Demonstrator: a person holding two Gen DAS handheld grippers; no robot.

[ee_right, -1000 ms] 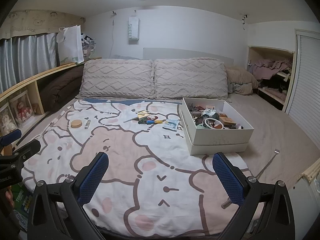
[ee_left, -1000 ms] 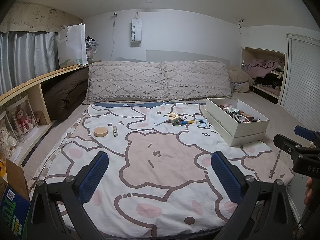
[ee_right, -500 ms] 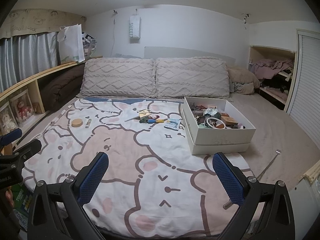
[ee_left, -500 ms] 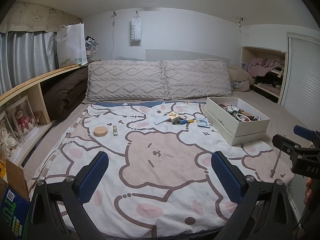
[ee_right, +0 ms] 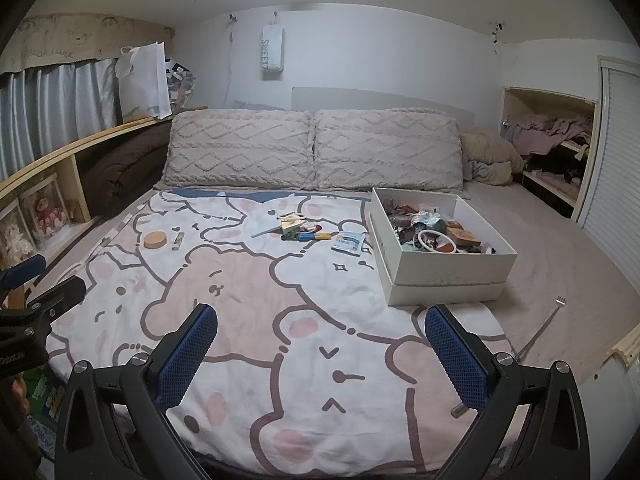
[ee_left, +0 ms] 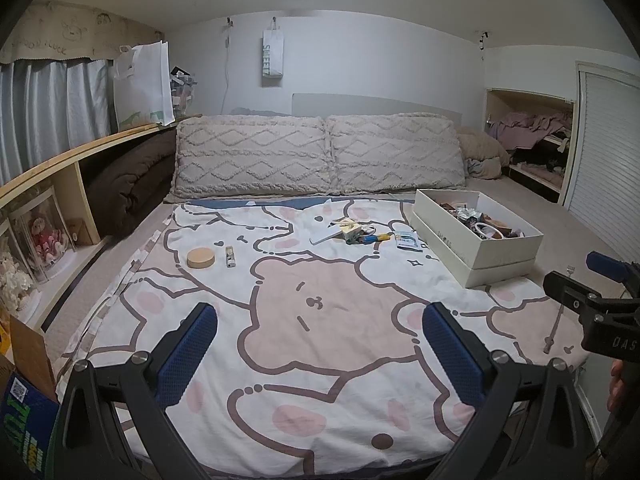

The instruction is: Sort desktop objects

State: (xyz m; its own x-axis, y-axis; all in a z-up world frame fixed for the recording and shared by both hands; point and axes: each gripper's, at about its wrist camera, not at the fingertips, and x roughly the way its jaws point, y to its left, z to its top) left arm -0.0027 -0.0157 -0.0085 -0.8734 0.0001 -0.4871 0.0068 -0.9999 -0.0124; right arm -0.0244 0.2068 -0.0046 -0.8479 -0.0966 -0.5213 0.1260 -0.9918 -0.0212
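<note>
Your left claw [ee_left: 320, 354] is spread wide and holds nothing. Its blue pads [ee_left: 188, 354] hang over the near end of the bear blanket [ee_left: 304, 308] and touch nothing. Your right claw [ee_right: 322, 354] is spread wide too, and it is empty. It also hangs over the near end of the blanket, just beside the left one. You hold both claws level, pointing up the bed toward the two pillows [ee_left: 320, 156]. A bit of your hand [ee_left: 616, 384] shows at the right edge of the left view.

The things to sort are far from both claws. A round wooden lid [ee_left: 201, 258] lies on the left part of the blanket, with a small tube [ee_left: 230, 257] just beside it. A little pile of small things [ee_right: 300, 228] sits in the middle, near the pillows. A blue and white packet [ee_right: 348, 242] lies between that pile and the white box [ee_right: 444, 268]. The box is open and full of bits, and it sits in its lid on the right side of the bed.
</note>
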